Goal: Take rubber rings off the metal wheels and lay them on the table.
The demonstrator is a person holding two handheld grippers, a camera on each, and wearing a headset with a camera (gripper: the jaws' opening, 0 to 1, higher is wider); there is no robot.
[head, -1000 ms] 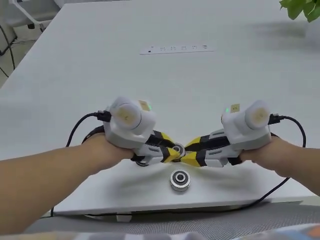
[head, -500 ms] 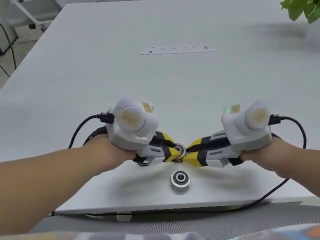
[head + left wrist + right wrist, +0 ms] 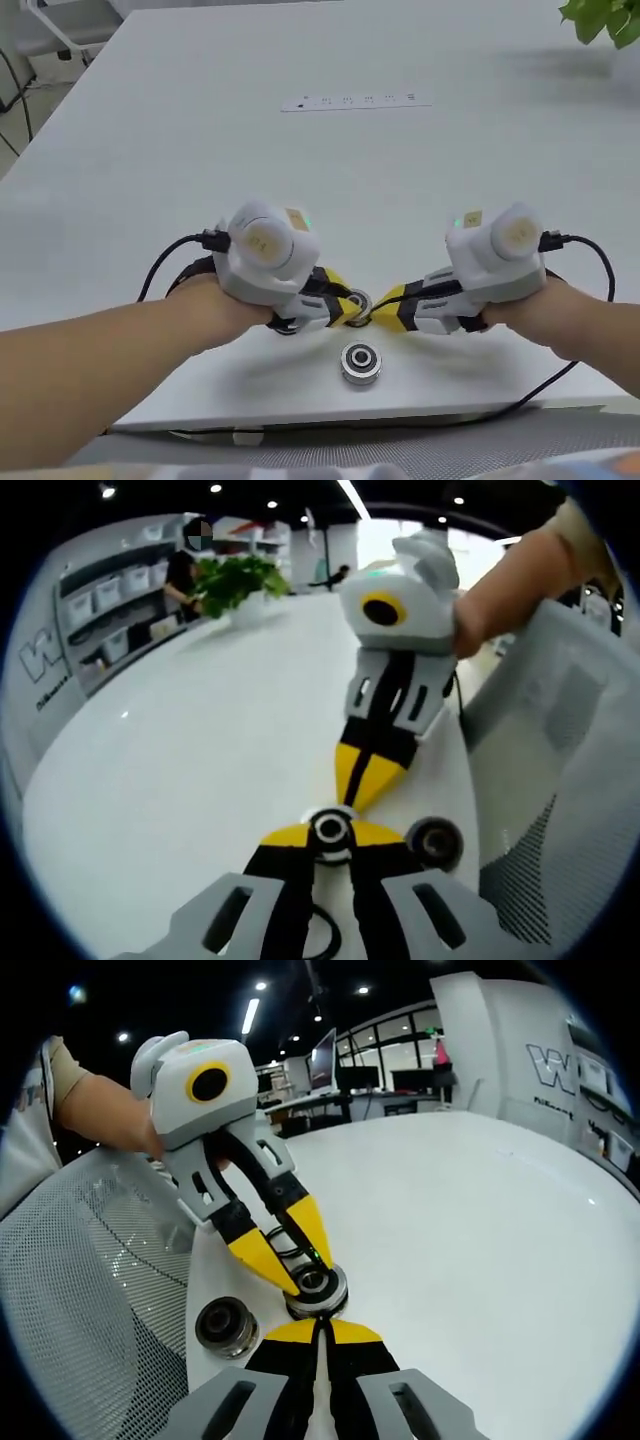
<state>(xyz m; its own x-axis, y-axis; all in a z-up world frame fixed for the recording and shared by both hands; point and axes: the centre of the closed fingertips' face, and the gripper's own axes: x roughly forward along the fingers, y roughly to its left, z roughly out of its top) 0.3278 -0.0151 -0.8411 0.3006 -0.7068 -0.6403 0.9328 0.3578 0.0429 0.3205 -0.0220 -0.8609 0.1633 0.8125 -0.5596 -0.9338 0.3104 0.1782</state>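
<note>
Near the front edge of the table (image 3: 300, 150), the left gripper (image 3: 348, 305) clamps a metal wheel (image 3: 358, 299) steady. The right gripper (image 3: 378, 299), jaws closed, noses its rim, likely to work off the rubber ring (image 3: 341, 1288). A second wheel (image 3: 360, 361) lies nearer the edge.

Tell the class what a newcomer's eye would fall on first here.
Two yellow-tipped grippers meet nose to nose near the front edge of the white table: the left gripper clamps a metal wheel, and the right gripper, jaws shut, butts against it. A second wheel lies flat, nearer the person.
</note>
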